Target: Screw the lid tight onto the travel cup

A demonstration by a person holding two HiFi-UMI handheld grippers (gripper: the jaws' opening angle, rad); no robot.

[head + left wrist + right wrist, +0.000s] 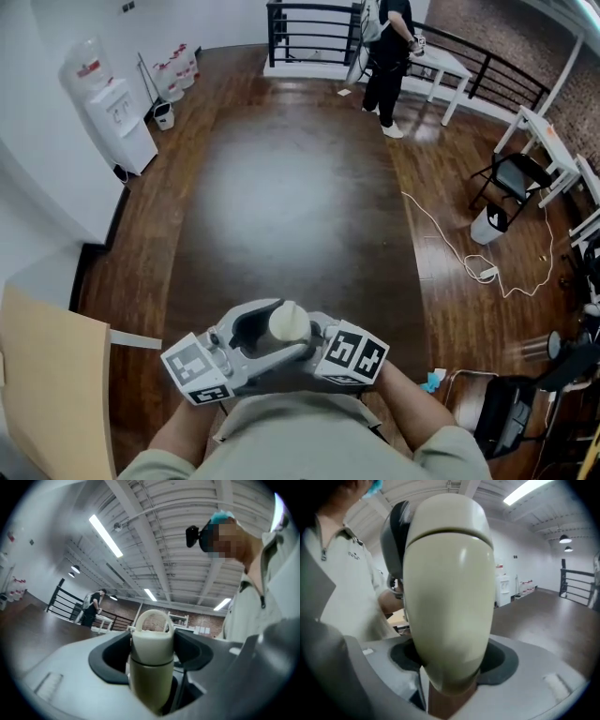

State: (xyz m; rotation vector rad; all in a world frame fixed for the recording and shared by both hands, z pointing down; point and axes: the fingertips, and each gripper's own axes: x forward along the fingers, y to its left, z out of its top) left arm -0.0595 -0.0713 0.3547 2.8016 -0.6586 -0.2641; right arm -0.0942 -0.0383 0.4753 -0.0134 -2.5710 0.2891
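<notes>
A cream travel cup (289,322) is held up in front of my chest between both grippers. In the left gripper view its lid (151,639), with a loop handle, sits on the body (150,681), a dark seam between them. My left gripper (151,657) has its black pads against both sides of the cup near that seam. In the right gripper view the cup (450,602) fills the middle, leaning toward the camera. The right gripper (450,663) is closed round its lower part. In the head view the left gripper (267,339) and right gripper (314,339) meet at the cup.
Below lies a dark wooden floor (291,197). A person (386,56) stands by a white table (448,66) at the far end, near a black railing (309,28). A water dispenser (117,112) stands left, a folding chair (516,178) and a cable (469,253) right, a wooden tabletop (47,384) lower left.
</notes>
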